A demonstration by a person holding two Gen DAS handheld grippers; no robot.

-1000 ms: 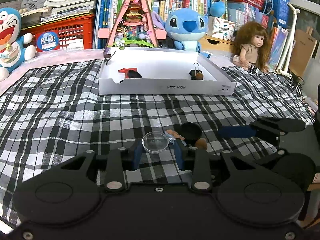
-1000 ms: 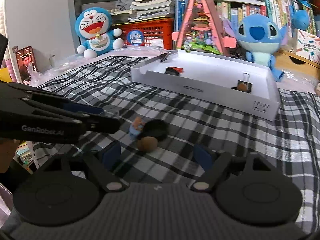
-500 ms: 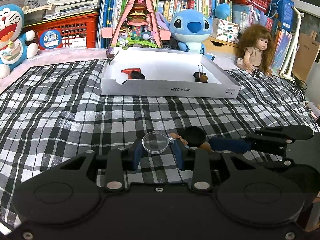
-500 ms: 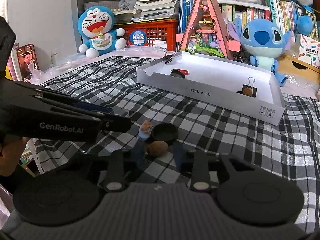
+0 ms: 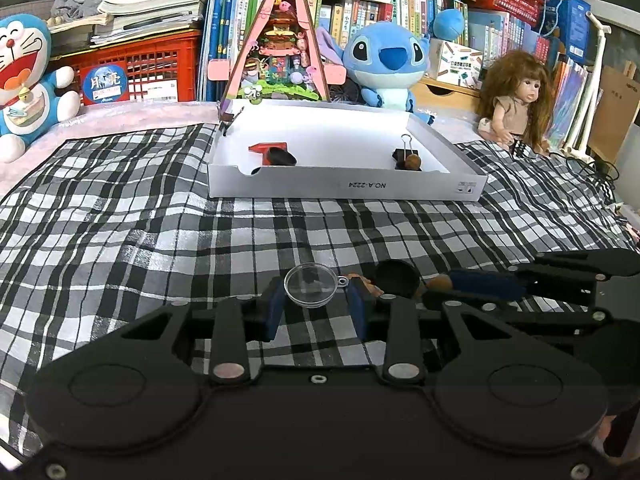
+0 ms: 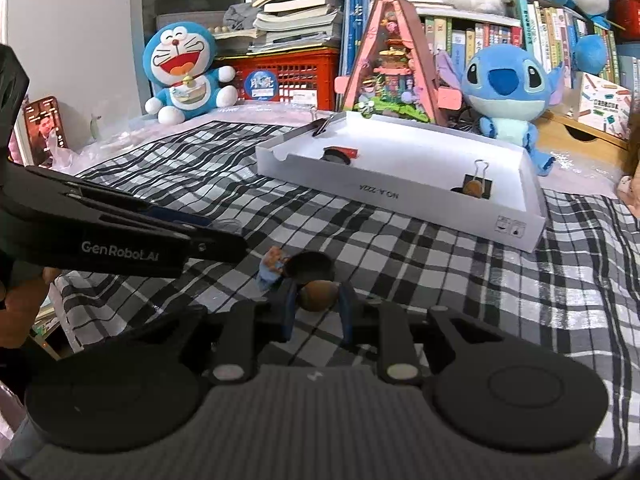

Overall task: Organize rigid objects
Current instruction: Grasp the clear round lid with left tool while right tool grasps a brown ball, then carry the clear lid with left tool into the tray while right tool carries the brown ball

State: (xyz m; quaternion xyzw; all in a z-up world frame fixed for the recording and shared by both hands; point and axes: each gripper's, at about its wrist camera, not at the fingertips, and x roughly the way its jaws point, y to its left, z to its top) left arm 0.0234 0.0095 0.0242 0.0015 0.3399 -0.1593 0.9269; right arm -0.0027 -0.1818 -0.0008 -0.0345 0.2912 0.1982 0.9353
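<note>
- I am closing the right gripper (image 6: 316,300) on the brown nut (image 6: 318,295), low centre of the right wrist view; it should seat squarely between both pads before I lift.
- My left gripper (image 5: 316,304) is clamping the clear dome (image 5: 309,290), lower centre.
- The white tray (image 5: 348,190), upper centre, is holding a red piece (image 5: 267,147), a black piece (image 5: 281,157), a binder clip (image 5: 404,151) and another nut (image 5: 413,162).

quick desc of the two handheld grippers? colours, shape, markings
Both match: matte black plastic bodies with two round raised discs at the rear, angular linkage arms with silver pivot pins, and slim fingers faced with dark blue pads. The left gripper shows "GenRobot.AI" in white along its side in the right wrist view. The right gripper has a textured grey top plate. No cables visible.
</note>
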